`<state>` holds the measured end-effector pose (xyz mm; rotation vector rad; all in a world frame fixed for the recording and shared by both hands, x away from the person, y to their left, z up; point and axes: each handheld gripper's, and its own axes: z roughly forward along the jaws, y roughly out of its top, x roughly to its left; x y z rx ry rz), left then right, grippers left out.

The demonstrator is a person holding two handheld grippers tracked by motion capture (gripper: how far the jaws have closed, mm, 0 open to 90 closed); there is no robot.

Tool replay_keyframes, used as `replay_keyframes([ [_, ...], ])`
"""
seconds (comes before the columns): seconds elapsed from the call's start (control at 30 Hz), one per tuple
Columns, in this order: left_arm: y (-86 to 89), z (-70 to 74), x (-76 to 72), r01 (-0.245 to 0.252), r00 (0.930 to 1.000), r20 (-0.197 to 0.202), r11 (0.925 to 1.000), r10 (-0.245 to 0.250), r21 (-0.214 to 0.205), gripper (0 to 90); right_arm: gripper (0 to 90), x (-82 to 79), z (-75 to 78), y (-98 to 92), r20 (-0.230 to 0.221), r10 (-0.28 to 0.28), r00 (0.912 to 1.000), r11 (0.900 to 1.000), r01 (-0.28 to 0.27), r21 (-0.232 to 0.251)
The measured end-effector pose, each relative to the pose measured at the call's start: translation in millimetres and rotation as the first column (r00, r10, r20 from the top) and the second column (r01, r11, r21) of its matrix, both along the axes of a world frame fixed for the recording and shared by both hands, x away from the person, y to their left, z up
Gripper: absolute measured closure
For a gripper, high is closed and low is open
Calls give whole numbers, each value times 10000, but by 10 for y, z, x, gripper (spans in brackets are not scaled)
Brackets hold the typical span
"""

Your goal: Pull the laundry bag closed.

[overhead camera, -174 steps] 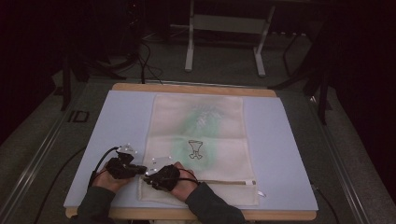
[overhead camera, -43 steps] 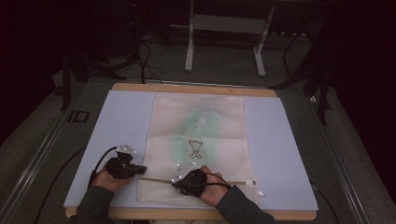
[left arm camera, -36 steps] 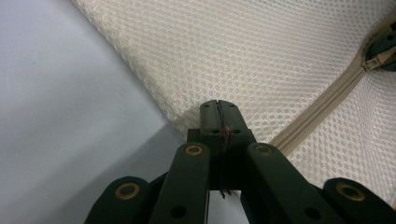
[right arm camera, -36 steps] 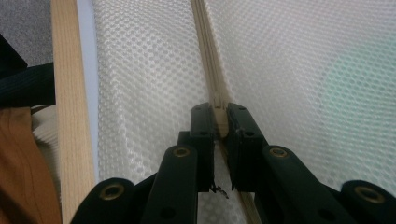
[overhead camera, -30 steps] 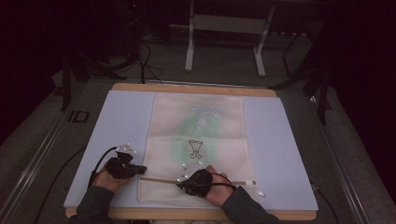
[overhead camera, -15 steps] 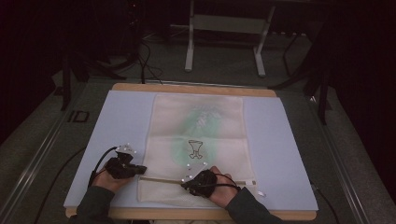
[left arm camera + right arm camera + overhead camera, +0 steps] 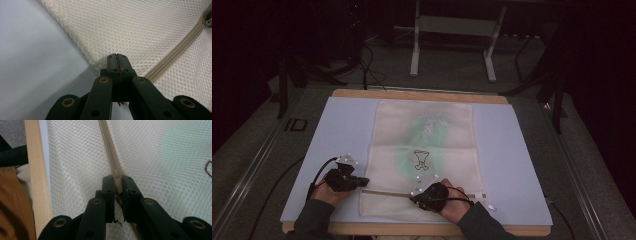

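Note:
A cream mesh bag lies flat on the pale blue mat, with something green inside it and a small black goblet-shaped mark. A zipper runs across the bag's near end. My left gripper is shut on the bag's left edge, just beside the zipper. My right gripper points left along the zipper and is shut on the zipper's beige pull.
The mat rests on a wooden table whose near edge runs close to my right gripper. A sleeve shows beside it. Behind the table stands a metal frame, with cables on the grey floor.
My right gripper has slid to the right along the zipper, away from the left gripper. The left gripper has kept its place at the bag's left edge.

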<state>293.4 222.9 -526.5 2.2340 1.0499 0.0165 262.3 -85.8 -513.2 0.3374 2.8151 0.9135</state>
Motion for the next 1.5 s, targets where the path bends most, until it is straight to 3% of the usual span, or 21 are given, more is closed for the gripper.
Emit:
replay_keyframes([
  [1.5, 3, -3, -1, -52, 10000, -38, 10000, 52, -58, 900, 823, -25, 8, -392, -109, -571, 9983, 9984, 571, 0],
])
